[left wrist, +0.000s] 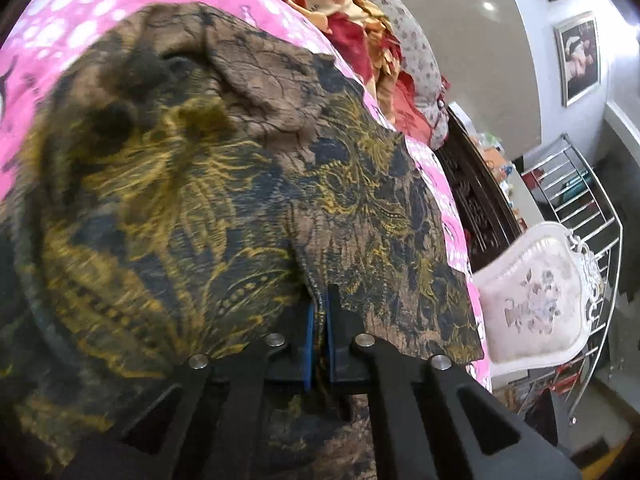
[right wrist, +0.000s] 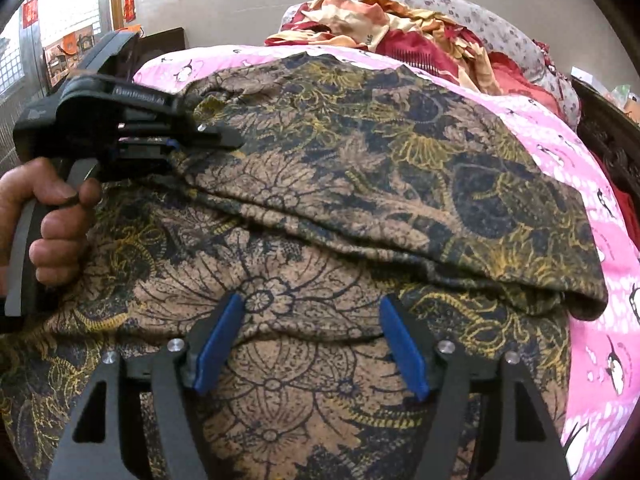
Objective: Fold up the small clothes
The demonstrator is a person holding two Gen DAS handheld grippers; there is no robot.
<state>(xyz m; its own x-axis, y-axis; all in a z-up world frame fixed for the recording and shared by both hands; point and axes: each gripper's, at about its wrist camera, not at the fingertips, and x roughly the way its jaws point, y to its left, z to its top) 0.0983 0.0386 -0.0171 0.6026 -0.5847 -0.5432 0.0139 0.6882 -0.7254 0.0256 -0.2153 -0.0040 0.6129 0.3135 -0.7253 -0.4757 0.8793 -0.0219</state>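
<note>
A brown garment with a dark blue and yellow floral print [right wrist: 360, 184] lies on a pink penguin-print bedsheet [right wrist: 600, 280], with its far part folded over the near part. My left gripper [left wrist: 320, 312] is shut on a fold of this garment [left wrist: 200, 184]; in the right wrist view the same gripper [right wrist: 176, 146] pinches the cloth at the left, held by a hand. My right gripper [right wrist: 312, 320] is open and empty, its blue pads [right wrist: 218, 340] just above the near part of the garment.
A heap of red, orange and grey flowered bedding [right wrist: 400, 24] lies at the far end of the bed. A dark carved headboard [left wrist: 476, 200], a white upholstered chair [left wrist: 532, 296] and a metal rack [left wrist: 580, 200] stand beside the bed.
</note>
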